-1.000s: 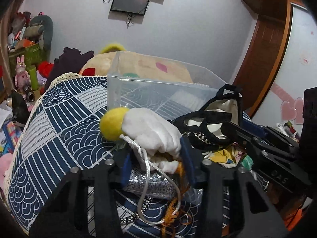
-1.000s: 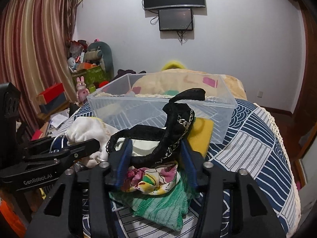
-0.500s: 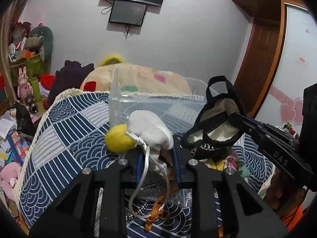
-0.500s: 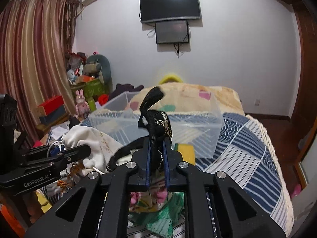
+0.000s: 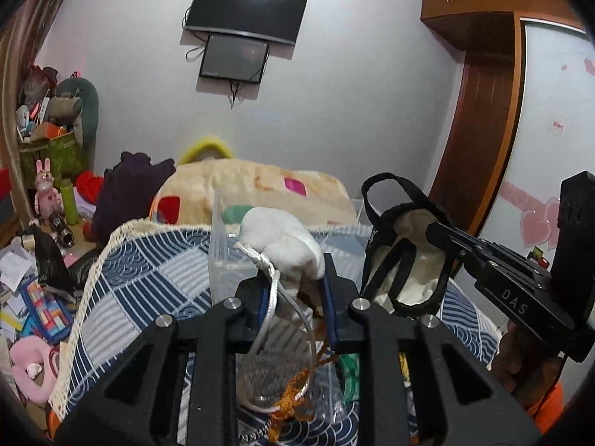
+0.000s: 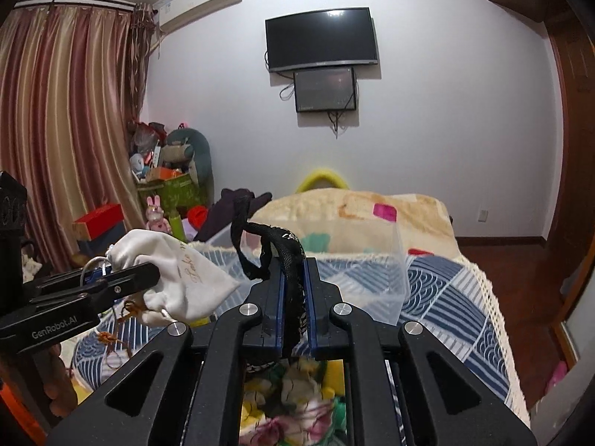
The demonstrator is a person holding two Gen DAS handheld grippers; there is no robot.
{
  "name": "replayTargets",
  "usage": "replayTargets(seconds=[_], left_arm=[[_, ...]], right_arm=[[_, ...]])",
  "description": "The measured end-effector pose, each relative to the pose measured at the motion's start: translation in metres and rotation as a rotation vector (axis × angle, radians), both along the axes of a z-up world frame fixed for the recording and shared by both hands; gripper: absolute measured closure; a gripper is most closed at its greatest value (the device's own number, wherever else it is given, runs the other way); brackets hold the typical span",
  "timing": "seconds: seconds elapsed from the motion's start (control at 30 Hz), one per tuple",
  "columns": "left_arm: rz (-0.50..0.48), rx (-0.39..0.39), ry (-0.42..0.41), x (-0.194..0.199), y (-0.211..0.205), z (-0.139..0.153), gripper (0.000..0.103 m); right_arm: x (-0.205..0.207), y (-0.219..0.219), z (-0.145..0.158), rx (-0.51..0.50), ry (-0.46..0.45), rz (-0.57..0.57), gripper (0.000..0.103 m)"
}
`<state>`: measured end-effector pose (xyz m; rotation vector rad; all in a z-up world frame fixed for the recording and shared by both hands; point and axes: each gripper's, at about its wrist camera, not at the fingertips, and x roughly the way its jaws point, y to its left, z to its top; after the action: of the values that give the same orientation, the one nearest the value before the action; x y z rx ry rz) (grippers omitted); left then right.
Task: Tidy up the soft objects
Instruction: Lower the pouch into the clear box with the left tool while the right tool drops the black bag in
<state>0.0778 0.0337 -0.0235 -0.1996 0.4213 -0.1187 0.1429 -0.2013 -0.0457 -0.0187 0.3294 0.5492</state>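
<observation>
My left gripper (image 5: 295, 278) is shut on a white drawstring pouch (image 5: 286, 245) and holds it lifted above the bed; its cord hangs down. The pouch also shows in the right wrist view (image 6: 178, 271). My right gripper (image 6: 293, 290) is shut on the handle of a black-trimmed cream bag (image 6: 275, 245), lifted too; the bag hangs at the right in the left wrist view (image 5: 405, 256). A clear plastic bin (image 6: 379, 260) stands on the bed just beyond both grippers. A floral cloth (image 6: 290, 405) and a green item lie below the right gripper.
The bed has a blue patterned cover (image 6: 457, 297) with a fringed edge and a beige blanket (image 5: 267, 189) behind the bin. A silver pouch (image 5: 271, 375) lies under the left gripper. Toys and boxes clutter the floor at the left (image 5: 41, 282). A wardrobe (image 5: 483, 111) stands right.
Both grippers closed on their items and lifted them off the bed: the left raised the white pouch, the right raised the black-handled bag. The yellow ball is no longer seen.
</observation>
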Motion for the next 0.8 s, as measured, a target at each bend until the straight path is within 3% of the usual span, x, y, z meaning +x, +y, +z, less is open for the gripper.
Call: replayTargets(seconds=[0.2,0.53,0.8], left_arm=[[0.01,-0.024,-0.021,0.014,0.012,0.016,0.08],[0.027,0.005,-0.022,0.05,0.015,0.022,0.08],[0.056,0.027,0.029,0.09,0.014,0.005,0.08]], right_arm=[[0.012,-0.001,0.017,0.007,-0.041,-0.013,0.095],[0.037,0.008,0.039,0.008,-0.098,-0.059,0.095],[0.069,0.018,0.023,-0.036,-0.033,-0.103,0.095]])
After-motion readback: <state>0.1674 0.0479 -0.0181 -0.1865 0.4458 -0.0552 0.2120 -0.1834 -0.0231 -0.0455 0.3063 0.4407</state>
